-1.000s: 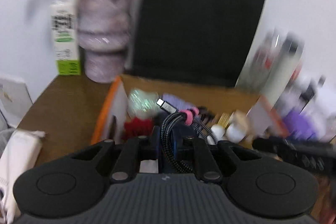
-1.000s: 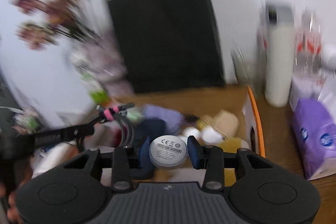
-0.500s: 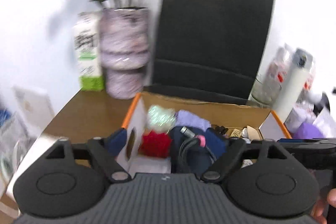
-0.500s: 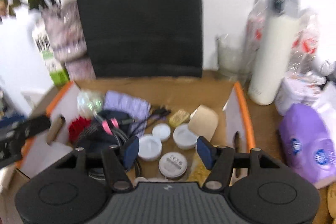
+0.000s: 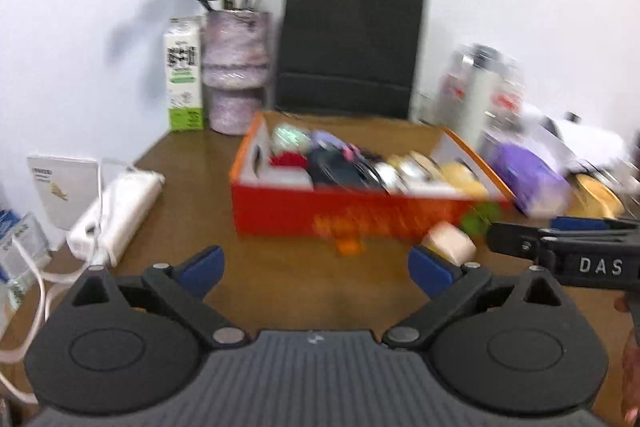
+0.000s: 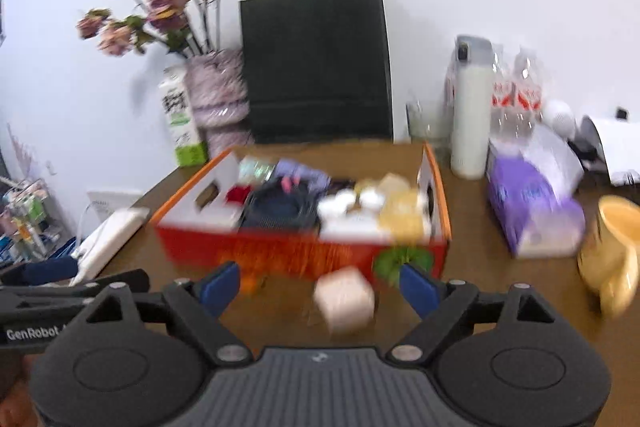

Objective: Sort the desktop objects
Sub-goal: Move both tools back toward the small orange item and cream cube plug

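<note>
Brown wooden desk [image 5: 192, 187] underneath everything. At the back against the white wall, a tall black paper bag [image 6: 316, 63] with cord handles and a teal clip. In front of it, an orange cardboard box [image 6: 304, 251], open-topped and crowded with sorted items, too blurred to name singly. Left of the bag, a mottled pink vase [image 5: 236, 71] of dried roses, touching a white-and-green carton [image 5: 183, 73], print unreadable. Right of the box, a white flask [image 6: 470, 107] and a purple tissue pack [image 6: 532, 207]. Left gripper [image 5: 316, 269] open, jaws spreading wider, nothing between. Right gripper [image 6: 320, 289] likewise opening, unclamped, with a pale pink cube [image 6: 346, 299] on the desk beyond its tips, just in front of the box. Lettering "DAS" on the right gripper's side in the left view; "GenRobot" on the left gripper's in the right view.
</note>
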Motion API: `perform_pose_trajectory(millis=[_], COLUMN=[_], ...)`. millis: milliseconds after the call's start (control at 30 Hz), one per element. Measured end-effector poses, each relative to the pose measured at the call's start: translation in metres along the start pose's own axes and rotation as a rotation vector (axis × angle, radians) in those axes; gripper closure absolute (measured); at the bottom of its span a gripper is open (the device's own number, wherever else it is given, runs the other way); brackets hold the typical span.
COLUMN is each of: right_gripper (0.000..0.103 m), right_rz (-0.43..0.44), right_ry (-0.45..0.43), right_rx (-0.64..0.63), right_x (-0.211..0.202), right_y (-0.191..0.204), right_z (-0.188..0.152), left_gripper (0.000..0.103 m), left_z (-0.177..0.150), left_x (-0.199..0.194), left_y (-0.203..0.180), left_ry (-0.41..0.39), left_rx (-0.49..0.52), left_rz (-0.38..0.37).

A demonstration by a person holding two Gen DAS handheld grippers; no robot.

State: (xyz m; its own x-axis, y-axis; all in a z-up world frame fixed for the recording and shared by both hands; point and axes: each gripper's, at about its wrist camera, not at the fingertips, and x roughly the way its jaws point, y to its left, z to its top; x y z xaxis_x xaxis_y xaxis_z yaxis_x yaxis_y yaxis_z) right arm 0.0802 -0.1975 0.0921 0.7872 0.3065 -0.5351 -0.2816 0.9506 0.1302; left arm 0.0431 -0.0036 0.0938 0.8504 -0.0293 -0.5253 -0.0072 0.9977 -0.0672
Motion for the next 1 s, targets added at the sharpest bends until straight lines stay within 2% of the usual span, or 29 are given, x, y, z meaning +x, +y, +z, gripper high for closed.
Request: perform_pose_trajectory(millis=[67, 233, 333, 400, 567, 767, 900, 1000], right_gripper=[0.015, 0.013, 0.013, 0.013, 0.015, 0.014, 0.014, 0.014], right_rz=[0.001, -0.015, -0.016, -0.028, -0.026, -0.014, -0.015, -0.041], right_ry=[0.004, 0.032, 0.008, -0.01, 0.029, 0.03, 0.02, 0.019], right_rx=[0.003, 0.085, 0.079, 0.059, 0.011, -0.017, -0.055, -0.057], right_x=[-0.019, -0.055, -0.073, -0.08, -0.075, -0.072, -0.058, -0.038], right_y=[0.001, 0.002, 0.011, 0.018, 0.034, 0.034, 0.027, 0.015], right_z=[-0.025, -0.092, -0.121, -0.134, -0.142, -0.138, -0.118, -0.098], left_gripper=[0.0, 0.0, 0.0, 0.0, 0.0, 0.0, 0.0, 0.001], left_z=[-0.025, -0.086, -0.112, -0.12, -0.124, -0.113, -0.086, -0.066], left_x=[-0.017, -0.055, -0.072, -0.076, -0.075, -0.064, -0.037, 0.003], left_y=[0.001, -0.001, -0.002, -0.003, -0.002, 0.003, 0.0, 0.002], left_ry=[-0.008, -0.037, -0.047, -0.032, -0.047, -0.027, -0.041, 0.004], left_rx=[0.006, 0.066, 0.065, 0.058, 0.056, 0.048, 0.061, 0.071], left_rz=[-0.038, 0.048, 0.041, 0.066, 0.08, 0.052, 0.041, -0.013])
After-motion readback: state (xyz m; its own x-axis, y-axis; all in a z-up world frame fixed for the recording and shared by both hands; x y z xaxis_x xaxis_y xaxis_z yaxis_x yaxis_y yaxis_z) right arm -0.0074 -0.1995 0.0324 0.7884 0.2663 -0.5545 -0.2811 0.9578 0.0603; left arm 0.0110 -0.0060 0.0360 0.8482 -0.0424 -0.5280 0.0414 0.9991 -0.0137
